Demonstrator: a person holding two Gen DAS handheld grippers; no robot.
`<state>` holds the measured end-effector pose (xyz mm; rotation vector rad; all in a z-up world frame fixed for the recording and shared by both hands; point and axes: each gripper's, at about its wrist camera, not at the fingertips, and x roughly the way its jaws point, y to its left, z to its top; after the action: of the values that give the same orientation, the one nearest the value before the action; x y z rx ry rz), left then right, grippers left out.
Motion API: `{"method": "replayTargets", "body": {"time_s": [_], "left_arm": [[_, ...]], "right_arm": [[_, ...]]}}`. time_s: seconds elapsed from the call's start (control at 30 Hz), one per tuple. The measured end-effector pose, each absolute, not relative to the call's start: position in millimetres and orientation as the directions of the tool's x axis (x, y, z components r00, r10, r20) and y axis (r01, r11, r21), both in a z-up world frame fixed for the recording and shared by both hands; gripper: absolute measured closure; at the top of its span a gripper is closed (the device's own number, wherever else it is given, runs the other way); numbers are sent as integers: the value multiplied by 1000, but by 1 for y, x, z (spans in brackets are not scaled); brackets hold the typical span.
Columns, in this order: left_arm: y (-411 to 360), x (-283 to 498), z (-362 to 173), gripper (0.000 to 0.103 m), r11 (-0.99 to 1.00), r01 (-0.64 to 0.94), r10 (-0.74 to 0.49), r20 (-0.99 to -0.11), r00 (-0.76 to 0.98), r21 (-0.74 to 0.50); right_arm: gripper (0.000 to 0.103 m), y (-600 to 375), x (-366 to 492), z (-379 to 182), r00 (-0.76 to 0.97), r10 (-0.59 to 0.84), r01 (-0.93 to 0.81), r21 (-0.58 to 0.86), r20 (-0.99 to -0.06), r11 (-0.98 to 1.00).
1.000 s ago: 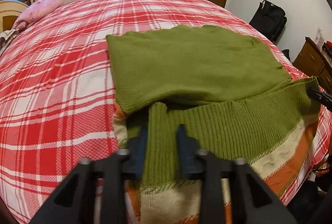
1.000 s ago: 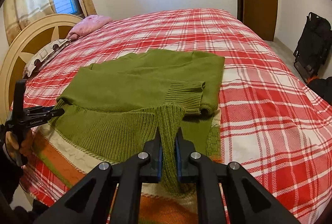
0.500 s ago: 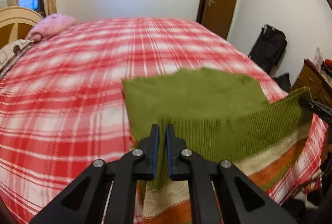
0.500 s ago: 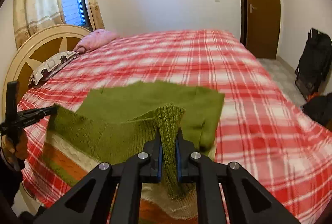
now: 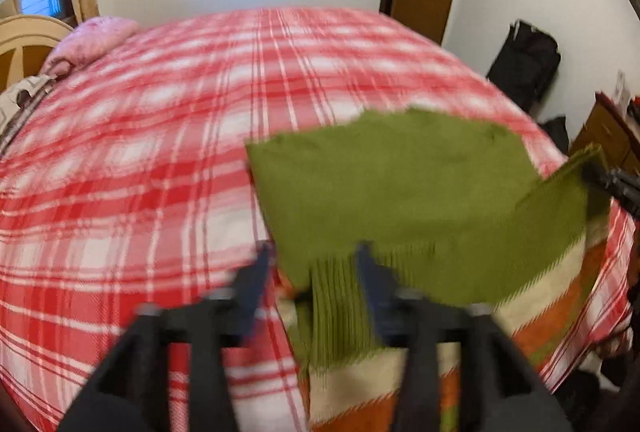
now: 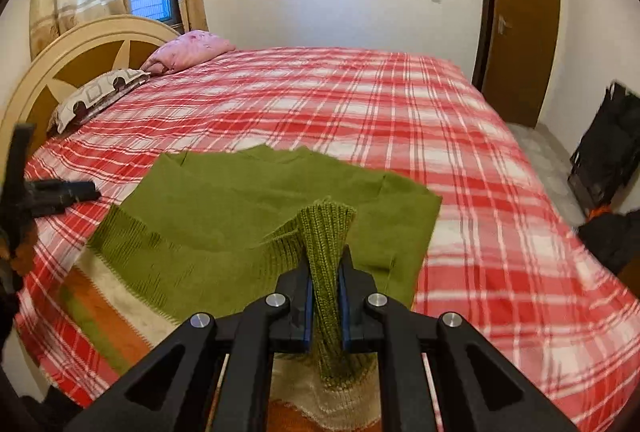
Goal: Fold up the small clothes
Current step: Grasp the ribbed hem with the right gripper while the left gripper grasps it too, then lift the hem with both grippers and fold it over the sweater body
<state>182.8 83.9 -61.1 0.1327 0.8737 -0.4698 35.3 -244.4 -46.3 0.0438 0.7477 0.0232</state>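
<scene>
A green knitted sweater (image 6: 240, 207) with cream and orange stripes lies on the bed, its ribbed hem (image 6: 328, 232) lifted and folded over the body. My right gripper (image 6: 325, 284) is shut on one corner of that hem, and the rib stands up between its pads. In the blurred left wrist view my left gripper (image 5: 312, 268) is opening. The other hem corner (image 5: 336, 308) hangs loose between its spread fingers, and the pads do not press on it. The right gripper (image 5: 612, 181) shows at the far right, and the left gripper (image 6: 68, 191) at the far left.
The bed has a red and white plaid cover (image 6: 400, 119). A pink pillow (image 6: 188, 49) and a patterned pillow (image 6: 96, 95) lie by the round headboard (image 6: 80, 47). A brown door (image 6: 520, 23), a black bag (image 5: 524, 63) and a wooden dresser (image 5: 608, 135) stand beyond the bed.
Both grippers rose and carried the ribbed hem over the sweater's body. The left gripper, pinching the hem half a second ago, has spread its jaws. The right stays clamped.
</scene>
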Motion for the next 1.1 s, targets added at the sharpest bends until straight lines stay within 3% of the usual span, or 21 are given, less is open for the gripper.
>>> {"method": "replayTargets", "body": {"time_s": [0.17,0.23,0.3,0.43,0.87,1.1], "left_arm": [[72,175,-85,39,884,463,-324,-792,517,-60],[66,177,-94,43,886,461,-309,-803,509,-49],[59,178,-104,79,880,473,-295,-826,481,-39],[57,173,-106,91,879,474,-305,-823,480,-50],[69,179,-18,95,899,422,-383,-681,624,-119],[64,245,-16,95,932,331,-336,-690,640,-147]], "right_arm": [[93,-250,26,-52,728,59,21,108,-684,994],[93,-250,24,-53,726,57,28,112,-685,993],[93,-249,23,-53,728,55,30,112,-684,993],[93,-248,22,-53,730,46,28,97,-682,995],[93,-260,53,-15,786,58,5,100,-615,995],[93,-276,124,-11,782,0,8,11,-623,1000]]}}
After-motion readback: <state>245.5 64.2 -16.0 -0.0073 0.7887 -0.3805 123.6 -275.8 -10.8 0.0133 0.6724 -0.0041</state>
